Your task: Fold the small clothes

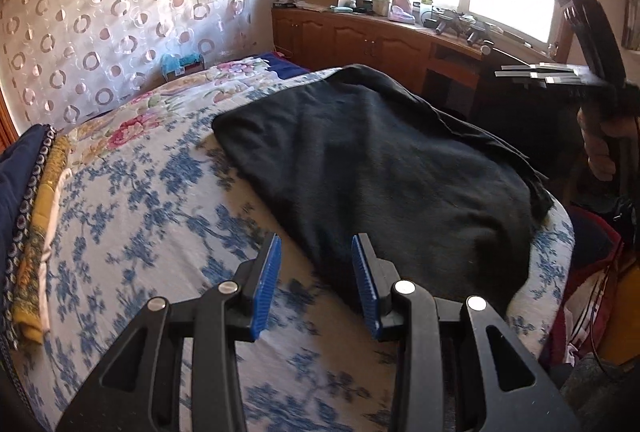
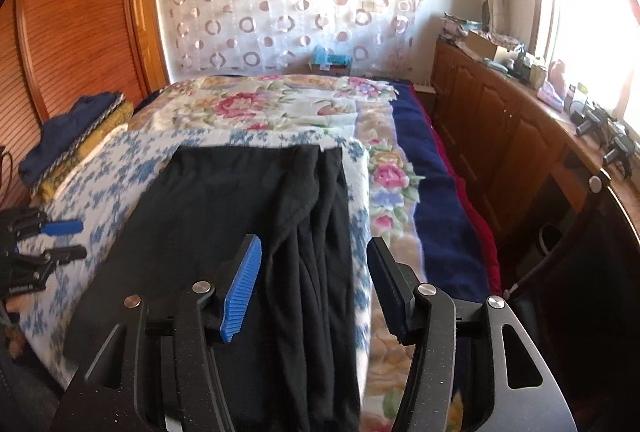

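Note:
A black garment lies spread flat on the blue-flowered sheet, its right side bunched in long folds. My left gripper hovers over the garment's near left edge, open, with nothing between its blue pads. My right gripper is open above the garment's folded right side, and no cloth is pinched in it. In the left wrist view the right gripper shows blurred at the far right, held by a hand. The left gripper shows at the left edge of the right wrist view.
A pile of folded clothes, navy and mustard, sits at the sheet's left side. A flowered blanket and a navy cover lie beyond. A wooden cabinet with clutter runs along the right under the window; a wardrobe stands on the left.

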The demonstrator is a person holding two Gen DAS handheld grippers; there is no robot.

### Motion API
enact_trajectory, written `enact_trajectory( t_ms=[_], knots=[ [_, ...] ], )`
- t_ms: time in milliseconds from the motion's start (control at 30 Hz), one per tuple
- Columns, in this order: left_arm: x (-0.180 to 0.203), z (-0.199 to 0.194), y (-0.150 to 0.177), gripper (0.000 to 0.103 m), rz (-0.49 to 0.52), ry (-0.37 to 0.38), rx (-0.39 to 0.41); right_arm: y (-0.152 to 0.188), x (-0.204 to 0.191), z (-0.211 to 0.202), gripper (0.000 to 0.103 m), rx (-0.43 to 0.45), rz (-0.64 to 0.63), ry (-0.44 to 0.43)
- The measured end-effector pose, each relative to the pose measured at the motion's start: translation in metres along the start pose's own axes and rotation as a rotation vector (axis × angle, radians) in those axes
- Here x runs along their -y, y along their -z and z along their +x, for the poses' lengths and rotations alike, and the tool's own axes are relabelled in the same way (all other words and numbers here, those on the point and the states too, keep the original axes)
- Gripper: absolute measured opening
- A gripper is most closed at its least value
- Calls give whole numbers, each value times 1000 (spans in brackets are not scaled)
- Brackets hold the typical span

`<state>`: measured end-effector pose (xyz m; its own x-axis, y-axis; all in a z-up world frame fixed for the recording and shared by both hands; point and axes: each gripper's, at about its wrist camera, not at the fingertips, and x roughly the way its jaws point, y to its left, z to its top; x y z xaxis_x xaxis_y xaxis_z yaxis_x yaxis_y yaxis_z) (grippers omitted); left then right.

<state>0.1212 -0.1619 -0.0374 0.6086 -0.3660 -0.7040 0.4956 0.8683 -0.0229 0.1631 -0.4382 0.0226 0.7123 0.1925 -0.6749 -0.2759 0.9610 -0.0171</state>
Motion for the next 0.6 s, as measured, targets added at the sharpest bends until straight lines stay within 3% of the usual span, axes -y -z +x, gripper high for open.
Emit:
enact_trajectory(
  t_ms=[367, 600],
  knots=[
    [24, -11, 30, 35, -71, 30, -37, 83, -2, -1, 56, -104, 23, -35],
    [25, -18, 39, 35, -85, 53, -41, 103, -12, 5, 56, -120, 36, -5]
  ],
)
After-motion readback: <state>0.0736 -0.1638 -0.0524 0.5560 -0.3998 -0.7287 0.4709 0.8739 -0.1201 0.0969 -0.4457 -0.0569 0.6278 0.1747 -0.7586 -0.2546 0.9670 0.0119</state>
